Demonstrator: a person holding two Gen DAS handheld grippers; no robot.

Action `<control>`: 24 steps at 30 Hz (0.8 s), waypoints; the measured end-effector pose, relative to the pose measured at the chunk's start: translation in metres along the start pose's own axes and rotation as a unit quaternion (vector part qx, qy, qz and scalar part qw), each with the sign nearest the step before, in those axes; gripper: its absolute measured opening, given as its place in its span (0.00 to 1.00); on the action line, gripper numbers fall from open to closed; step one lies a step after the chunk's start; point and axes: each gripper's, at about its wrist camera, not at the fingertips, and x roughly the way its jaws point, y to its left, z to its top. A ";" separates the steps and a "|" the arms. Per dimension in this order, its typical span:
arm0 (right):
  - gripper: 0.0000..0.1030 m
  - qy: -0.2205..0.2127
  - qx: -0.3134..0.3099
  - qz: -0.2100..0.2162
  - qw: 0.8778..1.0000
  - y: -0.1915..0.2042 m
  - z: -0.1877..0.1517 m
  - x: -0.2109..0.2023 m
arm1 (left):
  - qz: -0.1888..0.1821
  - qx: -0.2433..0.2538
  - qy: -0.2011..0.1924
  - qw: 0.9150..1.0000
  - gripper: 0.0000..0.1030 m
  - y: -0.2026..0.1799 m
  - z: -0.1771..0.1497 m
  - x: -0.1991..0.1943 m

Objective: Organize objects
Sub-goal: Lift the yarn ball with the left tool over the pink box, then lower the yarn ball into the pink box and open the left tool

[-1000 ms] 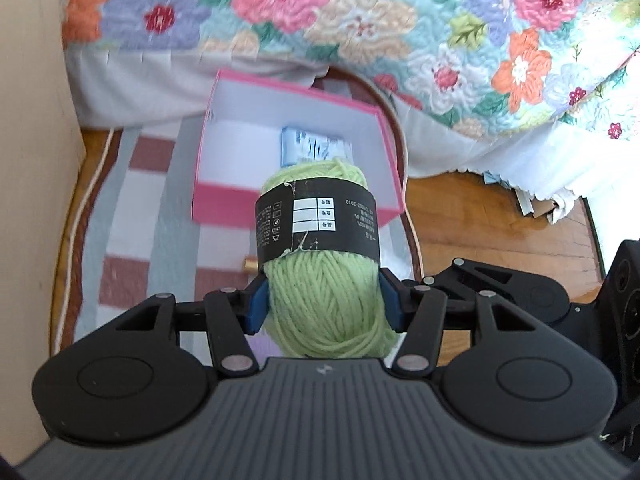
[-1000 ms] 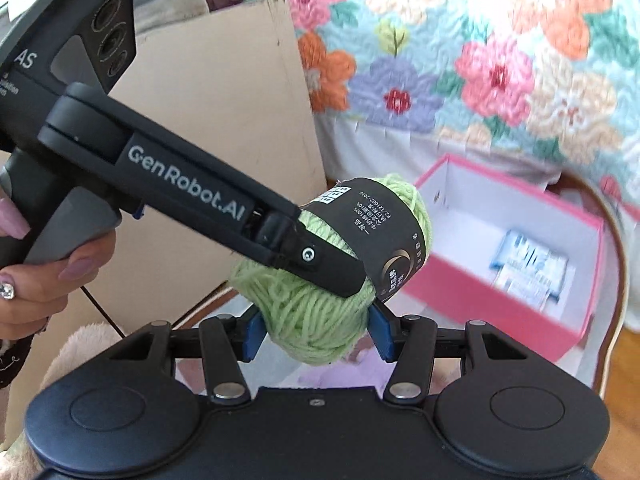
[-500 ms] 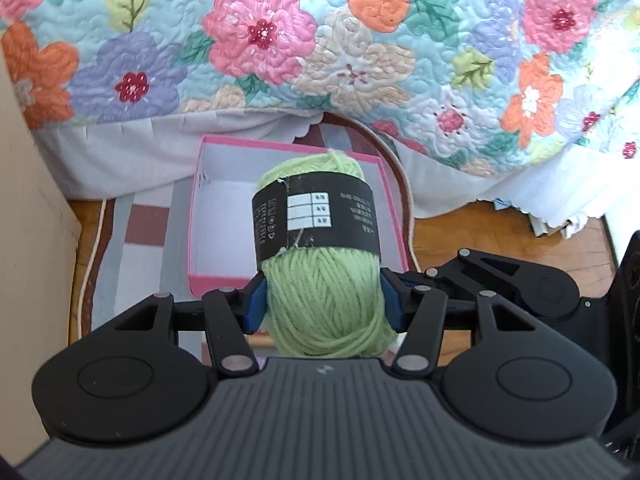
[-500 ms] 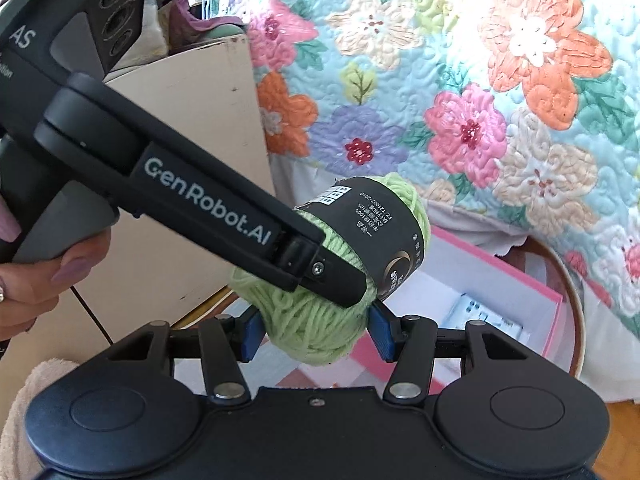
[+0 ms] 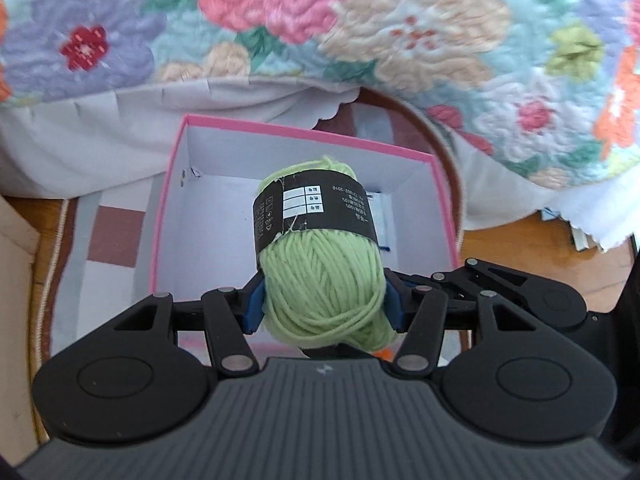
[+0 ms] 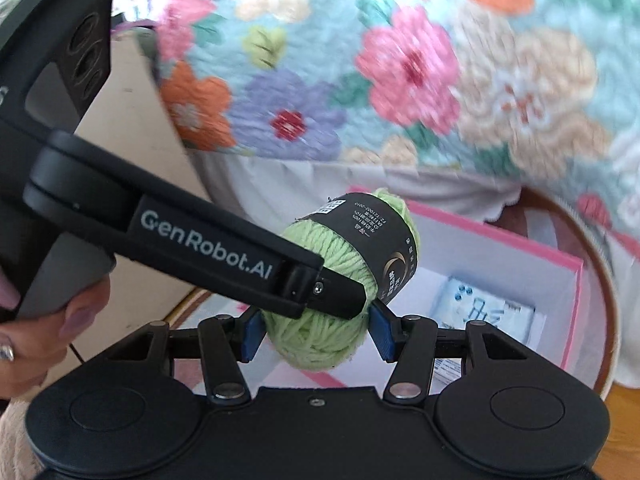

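A light green yarn ball (image 5: 320, 280) with a black paper band is gripped from two sides at once. My left gripper (image 5: 324, 306) is shut on its lower half, blue pads pressing both flanks. My right gripper (image 6: 316, 334) is shut on the same yarn ball (image 6: 340, 264), and the left gripper's black finger (image 6: 320, 292) crosses in front of it. The ball hangs above an open pink box (image 5: 304, 130) with a white inside. In the box (image 6: 576, 280) lies a pale blue printed packet (image 6: 488, 312), mostly hidden behind the yarn in the left wrist view.
A floral quilt (image 5: 360, 32) with a white skirt hangs just behind the box. Brown cardboard (image 6: 132, 120) stands at the left. The box rests on a striped rug (image 5: 112, 236) over a wooden floor (image 5: 520, 244). A person's hand (image 6: 48, 336) holds the left gripper's handle.
Both grippers have carried the yarn ball forward and down toward the bed. The pink box now lies right under and around the ball, and the quilt looms closer.
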 end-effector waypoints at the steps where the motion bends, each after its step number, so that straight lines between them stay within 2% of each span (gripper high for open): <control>1: 0.57 0.005 0.004 -0.003 1.000 -0.007 0.000 0.009 | 0.000 -0.004 -0.001 1.000 0.53 0.003 0.003 0.011; 9: 0.57 0.035 0.014 -0.024 0.999 -0.053 0.010 0.064 | -0.027 -0.035 -0.011 0.999 0.54 0.023 0.022 0.078; 16: 0.56 0.080 0.042 -0.031 0.995 -0.077 0.009 0.107 | -0.020 -0.062 -0.003 0.998 0.54 0.040 0.021 0.119; 19: 0.51 0.101 0.015 -0.033 0.994 -0.077 0.005 0.119 | -0.018 -0.068 0.007 0.998 0.54 0.044 0.018 0.123; 21: 0.50 0.105 0.021 -0.034 0.994 -0.077 0.002 0.121 | -0.019 -0.069 0.006 0.997 0.55 0.045 0.016 0.119; 23: 0.50 0.107 0.010 -0.047 0.993 -0.074 0.000 0.122 | -0.021 -0.069 0.002 0.997 0.58 0.045 0.014 0.113; 24: 0.50 0.105 0.006 -0.054 0.993 -0.073 -0.002 0.122 | -0.020 -0.071 -0.001 0.997 0.63 0.045 0.013 0.112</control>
